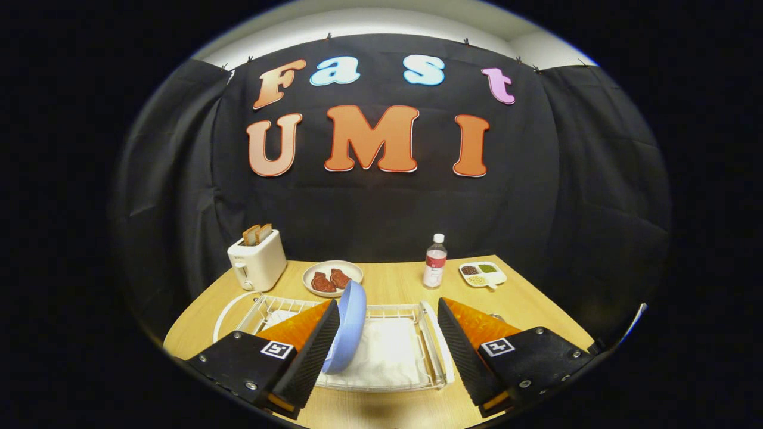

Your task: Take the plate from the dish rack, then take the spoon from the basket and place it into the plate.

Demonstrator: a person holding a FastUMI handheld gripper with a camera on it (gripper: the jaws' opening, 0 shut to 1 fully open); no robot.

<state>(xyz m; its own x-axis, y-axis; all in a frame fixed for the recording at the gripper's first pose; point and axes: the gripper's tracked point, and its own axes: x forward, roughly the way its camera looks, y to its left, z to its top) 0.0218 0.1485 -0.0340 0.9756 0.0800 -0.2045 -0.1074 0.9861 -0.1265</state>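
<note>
Jaws (387, 333) agape astride upright plate (346, 325)

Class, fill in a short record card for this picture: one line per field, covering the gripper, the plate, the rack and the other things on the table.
gripper: gripper open, fingers wide apart over the dish rack
plate: blue plate standing on edge in the rack, against the inner face of the left finger; right finger apart from it
rack: white wire dish rack with a white cloth inside
beyond rack: toaster holding toast, white plate with food, bottle, divided dish
surface: wooden table
</note>
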